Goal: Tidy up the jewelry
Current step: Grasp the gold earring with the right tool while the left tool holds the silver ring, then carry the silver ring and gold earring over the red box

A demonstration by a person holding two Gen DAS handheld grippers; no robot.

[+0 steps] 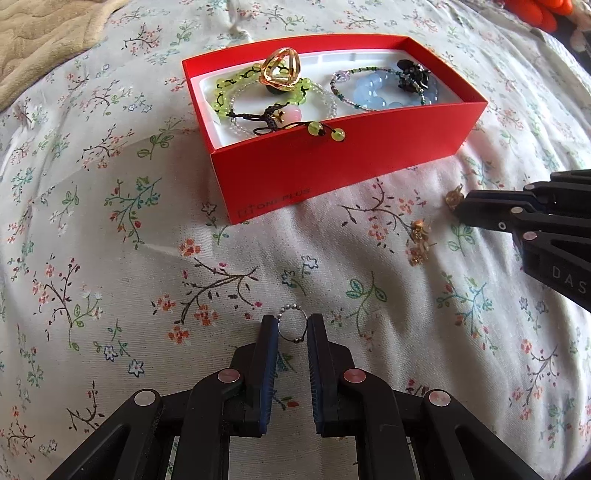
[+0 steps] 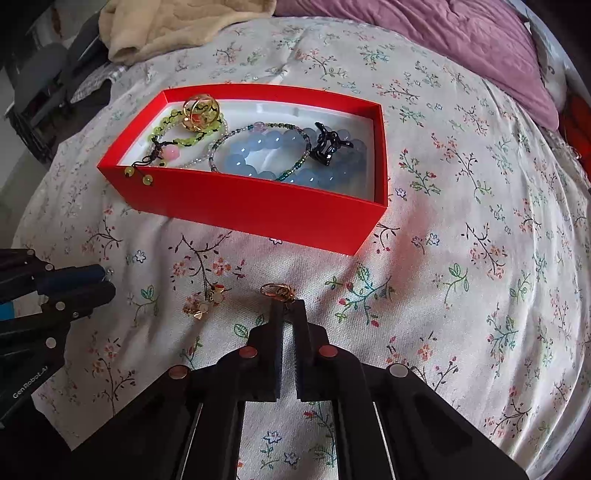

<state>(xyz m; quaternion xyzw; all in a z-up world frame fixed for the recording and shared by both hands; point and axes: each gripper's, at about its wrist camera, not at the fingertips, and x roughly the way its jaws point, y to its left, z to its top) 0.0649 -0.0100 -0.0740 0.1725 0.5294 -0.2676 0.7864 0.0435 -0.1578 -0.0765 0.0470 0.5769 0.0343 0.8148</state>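
Note:
My left gripper [image 1: 293, 325] is shut on a small silver beaded ring [image 1: 291, 309], held just above the floral bedsheet. In the right wrist view my right gripper [image 2: 287, 306] pinches the lower edge of a gold ring [image 2: 276, 289] that rests on the sheet. Left of it lies a small cluster of gold charms [image 2: 207, 302]. Beyond both grippers stands an open red box [image 1: 332, 158] with a gold ring-shaped piece [image 1: 279, 72], a green bead bracelet, a blue bead bracelet [image 2: 258, 155] and a black clip [image 2: 325, 146] inside. Two green beads hang over its front wall.
A beige blanket [image 2: 166, 29] and a purple quilt [image 2: 443, 48] lie at the far side of the bed. The bed's edge drops away at the left in the right wrist view, with dark furniture [image 2: 40, 74] beyond. Something orange [image 1: 535, 11] sits at the far right.

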